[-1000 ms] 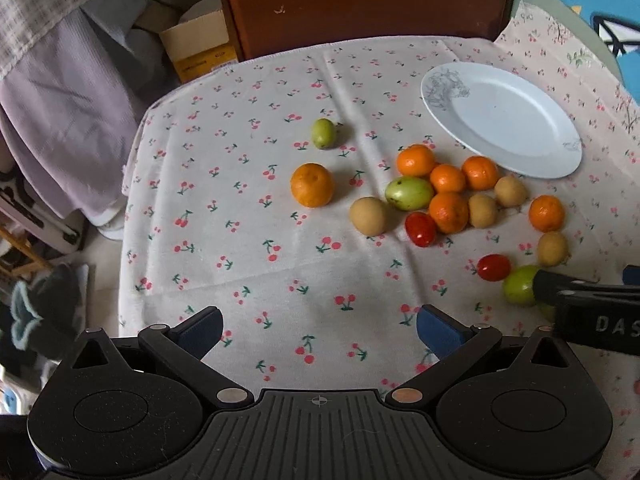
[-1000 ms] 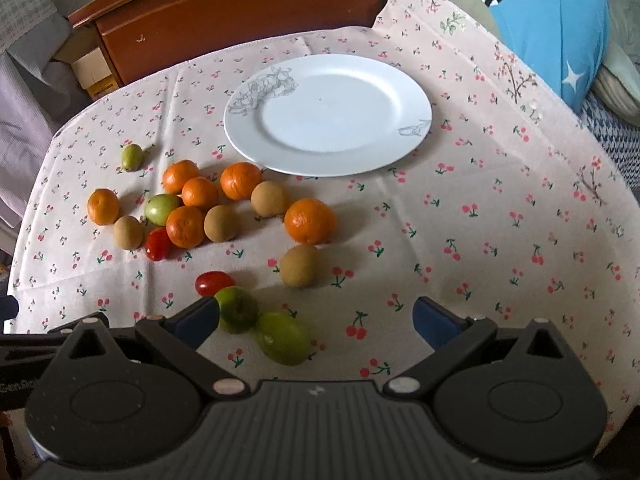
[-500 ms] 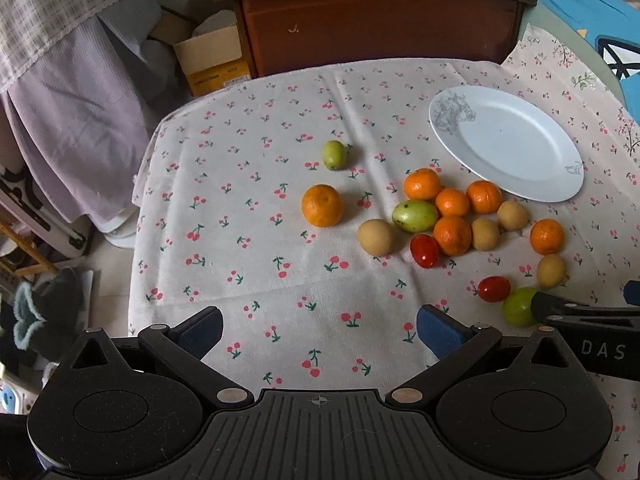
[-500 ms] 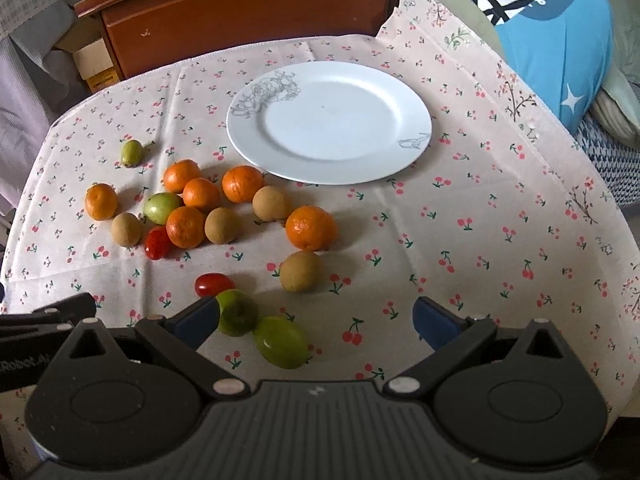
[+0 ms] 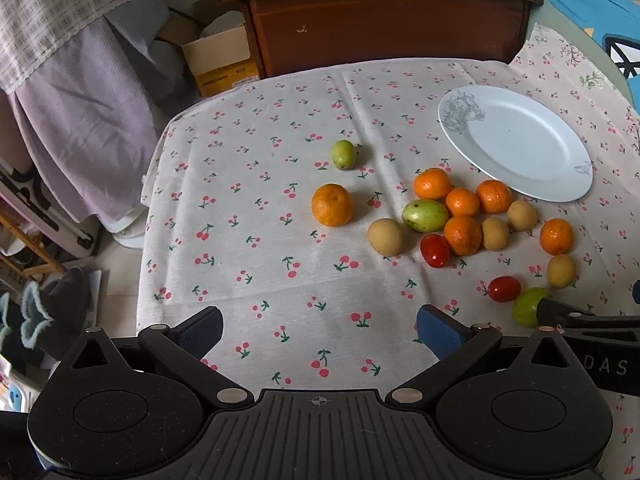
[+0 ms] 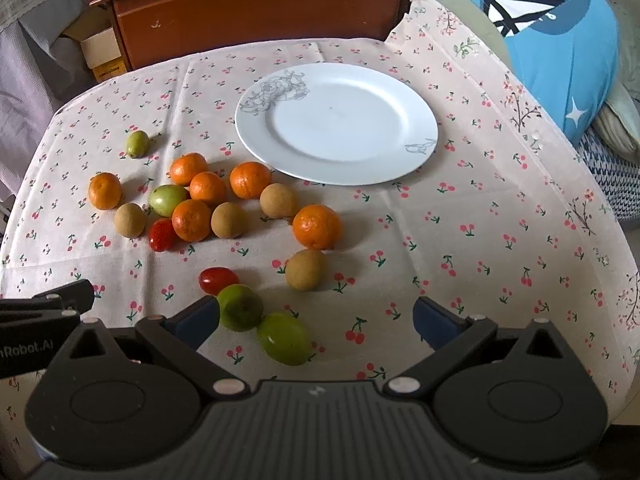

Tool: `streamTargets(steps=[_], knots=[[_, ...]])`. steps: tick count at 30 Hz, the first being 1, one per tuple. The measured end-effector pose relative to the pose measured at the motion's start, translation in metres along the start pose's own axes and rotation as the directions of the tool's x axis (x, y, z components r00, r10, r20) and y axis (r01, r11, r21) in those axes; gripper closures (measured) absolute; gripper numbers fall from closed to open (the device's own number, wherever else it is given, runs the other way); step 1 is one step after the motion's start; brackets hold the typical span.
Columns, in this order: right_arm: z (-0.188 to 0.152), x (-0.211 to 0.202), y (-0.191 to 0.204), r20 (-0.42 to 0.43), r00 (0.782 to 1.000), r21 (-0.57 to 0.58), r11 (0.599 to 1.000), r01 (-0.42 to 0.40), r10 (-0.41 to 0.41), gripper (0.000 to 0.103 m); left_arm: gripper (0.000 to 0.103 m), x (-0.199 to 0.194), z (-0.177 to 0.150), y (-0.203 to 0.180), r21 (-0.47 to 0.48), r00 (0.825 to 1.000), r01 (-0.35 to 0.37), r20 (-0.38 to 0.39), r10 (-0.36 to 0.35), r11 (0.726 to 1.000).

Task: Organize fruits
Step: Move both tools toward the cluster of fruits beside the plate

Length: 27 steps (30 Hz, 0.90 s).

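Several fruits lie loose on the cherry-print tablecloth (image 5: 280,248): oranges (image 6: 317,226), tan round fruits (image 6: 305,269), green fruits (image 6: 284,338) and red tomatoes (image 6: 218,280). An empty white plate (image 6: 336,120) stands behind them; it also shows in the left wrist view (image 5: 516,142). My right gripper (image 6: 316,322) is open and empty, with two green fruits (image 6: 240,307) between its fingers near the left one. My left gripper (image 5: 320,328) is open and empty over bare cloth, left of the fruit cluster (image 5: 460,216).
A brown wooden cabinet (image 5: 380,20) stands behind the table. A cardboard box (image 5: 220,56) and hanging cloths (image 5: 80,80) are at the left. A blue cushion (image 6: 552,40) lies at the right. The table's left edge (image 5: 146,216) drops to a cluttered floor.
Both grippers have drawn back and up, so the fruits and plate look farther off. Nothing on the table has moved. Both grippers stay open.
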State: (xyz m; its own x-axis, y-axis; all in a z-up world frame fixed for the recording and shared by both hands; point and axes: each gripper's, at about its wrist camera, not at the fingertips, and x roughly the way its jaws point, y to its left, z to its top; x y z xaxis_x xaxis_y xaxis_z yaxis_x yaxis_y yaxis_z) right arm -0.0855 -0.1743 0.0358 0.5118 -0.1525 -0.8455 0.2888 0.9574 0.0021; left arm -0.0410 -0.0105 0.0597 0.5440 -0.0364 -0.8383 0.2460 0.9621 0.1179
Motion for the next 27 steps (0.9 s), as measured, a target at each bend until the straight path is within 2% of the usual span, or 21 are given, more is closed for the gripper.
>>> streamTargets(steps=[27], knots=[[-0.0013,0.0003,0.0037,-0.001,1.0,-0.026,0.999,0.023,-0.023,0.001,0.0,0.0028,-0.0021,-0.0009,0.007,1.0,-0.012,0.0,0.012,1.0]])
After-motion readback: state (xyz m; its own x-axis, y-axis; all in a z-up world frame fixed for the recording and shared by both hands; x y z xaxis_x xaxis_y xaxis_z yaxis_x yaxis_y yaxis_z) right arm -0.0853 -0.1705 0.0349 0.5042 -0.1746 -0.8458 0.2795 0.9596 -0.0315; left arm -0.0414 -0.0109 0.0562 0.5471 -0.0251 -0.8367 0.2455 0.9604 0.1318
